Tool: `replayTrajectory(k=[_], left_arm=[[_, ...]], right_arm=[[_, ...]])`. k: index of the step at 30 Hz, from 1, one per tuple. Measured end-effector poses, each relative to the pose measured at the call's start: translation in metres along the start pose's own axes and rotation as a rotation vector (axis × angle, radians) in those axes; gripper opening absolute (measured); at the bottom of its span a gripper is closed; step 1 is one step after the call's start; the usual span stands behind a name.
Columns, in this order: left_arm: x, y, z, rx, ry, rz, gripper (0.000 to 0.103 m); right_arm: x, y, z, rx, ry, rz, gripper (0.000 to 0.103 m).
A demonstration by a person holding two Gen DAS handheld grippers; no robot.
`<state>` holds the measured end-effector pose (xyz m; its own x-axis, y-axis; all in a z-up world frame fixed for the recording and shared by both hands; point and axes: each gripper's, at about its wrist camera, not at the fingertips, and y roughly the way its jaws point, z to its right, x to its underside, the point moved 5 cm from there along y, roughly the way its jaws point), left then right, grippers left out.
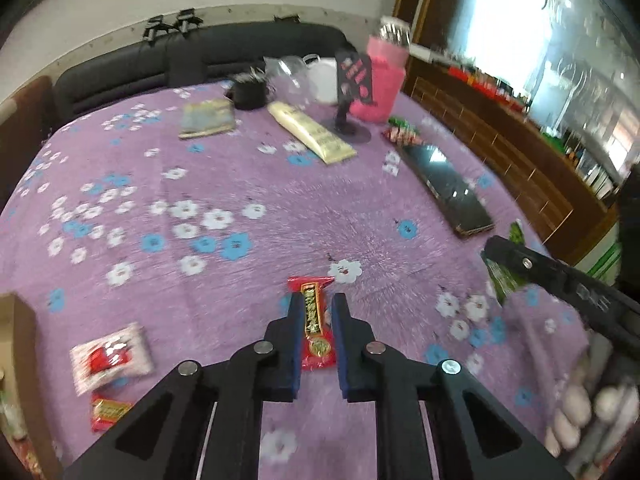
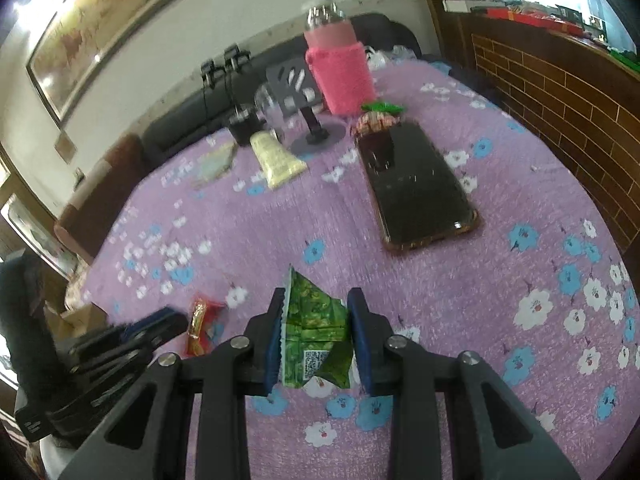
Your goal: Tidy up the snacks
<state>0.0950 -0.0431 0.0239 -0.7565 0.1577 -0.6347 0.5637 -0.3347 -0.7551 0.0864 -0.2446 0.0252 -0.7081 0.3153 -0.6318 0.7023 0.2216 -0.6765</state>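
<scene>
My left gripper [image 1: 317,305] is shut on a red snack packet [image 1: 316,322] with gold print, held just above the purple flowered tablecloth [image 1: 240,200]. My right gripper [image 2: 318,298] is shut on a crumpled green snack packet [image 2: 316,328]. In the left wrist view the right gripper [image 1: 496,248] comes in from the right with the green packet [image 1: 502,276]. In the right wrist view the left gripper [image 2: 176,320] sits at the lower left with the red packet [image 2: 202,324]. A white-and-red packet [image 1: 110,356] and a small red packet [image 1: 108,412] lie at the lower left.
A phone [image 2: 416,184] lies face up to the right. A pink-sleeved bottle [image 2: 340,72], a phone stand [image 2: 316,128], a cream tube [image 2: 276,158], a black cup [image 2: 242,122] and small candies [image 2: 376,120] stand at the far side. A cardboard box edge [image 1: 16,344] is at the left.
</scene>
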Motion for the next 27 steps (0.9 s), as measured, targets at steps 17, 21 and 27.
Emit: replayTrajectory(k=[17, 21, 27], left_arm=[[0.006, 0.051, 0.017, -0.058, 0.073, -0.08, 0.055], [0.008, 0.062, 0.026, -0.127, 0.153, -0.092, 0.018], [0.009, 0.039, 0.017, -0.103, 0.125, -0.045, 0.017]], right_arm=[[0.002, 0.003, -0.006, -0.052, 0.02, 0.01, 0.029], [0.003, 0.006, -0.005, -0.056, 0.02, -0.005, 0.029], [0.003, 0.005, -0.005, -0.055, 0.018, 0.002, 0.029]])
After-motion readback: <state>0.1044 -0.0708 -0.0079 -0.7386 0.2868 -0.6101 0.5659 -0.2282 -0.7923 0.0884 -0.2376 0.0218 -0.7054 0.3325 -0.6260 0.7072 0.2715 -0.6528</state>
